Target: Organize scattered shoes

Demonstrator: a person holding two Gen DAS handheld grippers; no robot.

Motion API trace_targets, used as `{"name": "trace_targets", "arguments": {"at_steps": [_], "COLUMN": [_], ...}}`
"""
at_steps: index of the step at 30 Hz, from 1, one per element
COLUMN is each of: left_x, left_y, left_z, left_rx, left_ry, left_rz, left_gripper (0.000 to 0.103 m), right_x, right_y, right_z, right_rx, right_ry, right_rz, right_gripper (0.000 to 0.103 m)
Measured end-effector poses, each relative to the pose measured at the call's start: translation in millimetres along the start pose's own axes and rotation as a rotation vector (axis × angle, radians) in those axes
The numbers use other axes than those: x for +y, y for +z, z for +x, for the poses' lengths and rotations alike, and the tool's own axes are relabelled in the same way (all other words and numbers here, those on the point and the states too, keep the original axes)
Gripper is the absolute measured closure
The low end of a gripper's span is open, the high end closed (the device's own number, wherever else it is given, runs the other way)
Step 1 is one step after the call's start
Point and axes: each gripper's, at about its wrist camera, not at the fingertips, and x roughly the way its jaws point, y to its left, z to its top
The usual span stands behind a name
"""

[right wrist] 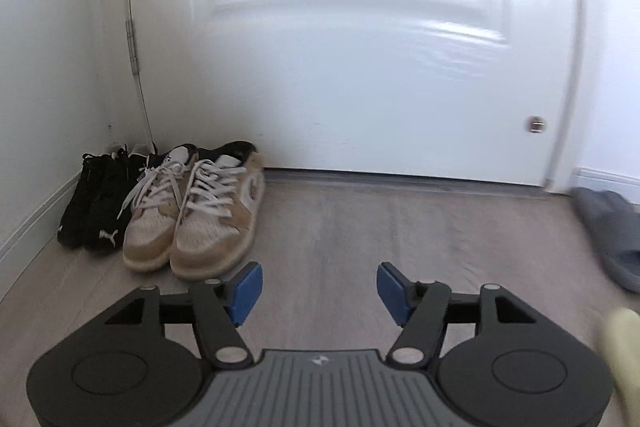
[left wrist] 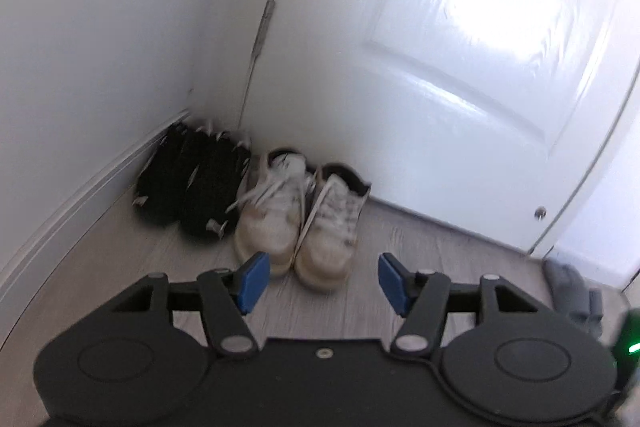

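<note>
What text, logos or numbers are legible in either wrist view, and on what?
No readable words or numbers in either view.
Black sneakers: white leaping-cat logo on a toe, a mark only, no letters.
Tan and white sneakers: dark print on a tongue, too small and blurred to read.
Right gripper: small emblem on the grey ribbed body, no legible characters.
Left gripper, door, grey slipper: no text visible.
</note>
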Motion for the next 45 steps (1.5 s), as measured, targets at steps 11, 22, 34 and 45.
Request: {"name": "trace_targets", "arguments": {"at_steps": [11,22,34,45], "left_x": [-59.1,-142.0,-174.3,-168.5], "left_y": [-54.5,-60.6,-93.6,-97.2], "left_z": [-73.3,-39.1,-8.5,0.6], "left_rx": [0.033,0.055,0.155,0.175], "left_ry": [-0.083,-0.146,-0.105,-0.089], "left_rz": [0.079,0.131,0.253,0.26], "left_gripper": [0.042,0.042,0.042,0.042], "right_x": [-112.6,-251.0,-380.4,-418.5], "right_y": [-64.3,-143.2,-190.2,-184.7], "right_z": [-151.0,-150.2,-118.0,-86.6], "right_rx": [-0.074,-0.032,0.098,0.11], "right_ry": [-0.122,-0.234,-0.274,-0.165], "right_rz": [0.081,-0.004,-0.048,0.02], "right_gripper": [0.03,0.03,0.026,0.025]}}
